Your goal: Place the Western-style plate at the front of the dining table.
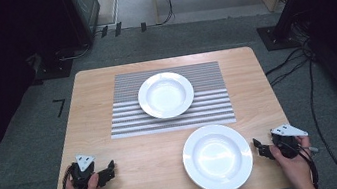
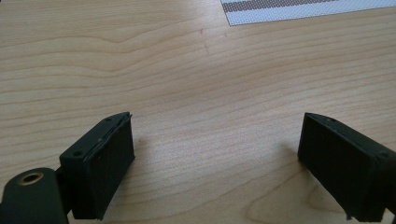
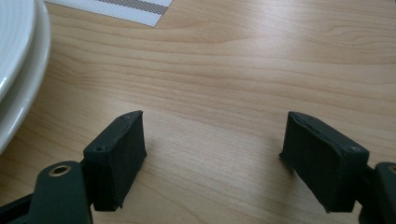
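Note:
Two empty white plates are on the wooden table (image 1: pixel 144 148). One plate (image 1: pixel 165 95) sits on a grey striped placemat (image 1: pixel 214 108) at the middle back. The other plate (image 1: pixel 218 158) lies on bare wood at the front right. My left gripper (image 1: pixel 109 171) rests low at the front left, open, with only wood between its fingers (image 2: pixel 217 135). My right gripper (image 1: pixel 261 148) is just right of the near plate, open and holding nothing (image 3: pixel 212 135). That plate's rim (image 3: pixel 18 70) curves past at the left of the right gripper view, apart from the fingers.
A corner of the placemat (image 2: pixel 303 9) lies ahead of the left gripper, and another corner (image 3: pixel 126 9) ahead of the right. Grey carpet, cables (image 1: pixel 309 103) and dark stands surround the table. Bare wood stretches between the two grippers along the front edge.

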Demonstrator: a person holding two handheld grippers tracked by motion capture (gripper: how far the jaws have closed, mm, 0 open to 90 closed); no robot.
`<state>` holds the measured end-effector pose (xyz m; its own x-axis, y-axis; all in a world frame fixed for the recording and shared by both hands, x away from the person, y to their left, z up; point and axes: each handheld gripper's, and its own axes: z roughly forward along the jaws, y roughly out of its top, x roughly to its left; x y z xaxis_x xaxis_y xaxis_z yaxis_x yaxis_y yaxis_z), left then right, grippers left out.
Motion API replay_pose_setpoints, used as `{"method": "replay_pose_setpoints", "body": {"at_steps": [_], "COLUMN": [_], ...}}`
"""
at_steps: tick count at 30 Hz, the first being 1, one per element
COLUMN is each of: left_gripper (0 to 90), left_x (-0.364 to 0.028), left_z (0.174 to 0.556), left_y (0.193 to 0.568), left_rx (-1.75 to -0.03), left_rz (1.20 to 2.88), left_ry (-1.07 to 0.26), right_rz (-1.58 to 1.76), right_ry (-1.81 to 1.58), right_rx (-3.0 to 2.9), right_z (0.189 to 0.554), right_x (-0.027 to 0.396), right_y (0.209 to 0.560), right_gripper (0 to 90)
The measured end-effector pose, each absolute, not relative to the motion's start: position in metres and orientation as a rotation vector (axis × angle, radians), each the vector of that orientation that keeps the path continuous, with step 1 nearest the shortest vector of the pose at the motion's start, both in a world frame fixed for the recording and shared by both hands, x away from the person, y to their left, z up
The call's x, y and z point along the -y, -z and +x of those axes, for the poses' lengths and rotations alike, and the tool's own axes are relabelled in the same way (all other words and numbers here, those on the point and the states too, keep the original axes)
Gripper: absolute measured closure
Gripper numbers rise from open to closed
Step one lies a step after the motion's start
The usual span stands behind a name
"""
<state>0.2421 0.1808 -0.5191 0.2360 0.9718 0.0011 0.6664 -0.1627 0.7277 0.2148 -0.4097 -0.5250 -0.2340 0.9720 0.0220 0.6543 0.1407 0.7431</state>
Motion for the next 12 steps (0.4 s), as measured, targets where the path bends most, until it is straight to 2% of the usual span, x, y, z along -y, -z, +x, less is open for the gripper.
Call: {"method": "replay_pose_setpoints", "body": {"at_steps": [3, 12], "left_gripper": [10.1, 10.1], "left_x": [-0.1809, -0.1813], "left_z": [0.2424, 0.2432], "left_y": [0.5191, 0.5190], "left_rx": [-1.497, -1.498], "left_rz": [1.906, 1.907], "left_ry": [-0.647, -0.647], "right_rz": [1.587, 1.598], "right_ry": [-0.871, -0.862], "right_rx": [-1.944, -1.939], "right_z": [0.2168, 0.2175], "right_x": [0.4105, 0.4107], "right_y": [0.5255, 0.5257], "right_gripper": [12.3, 9.9]}}
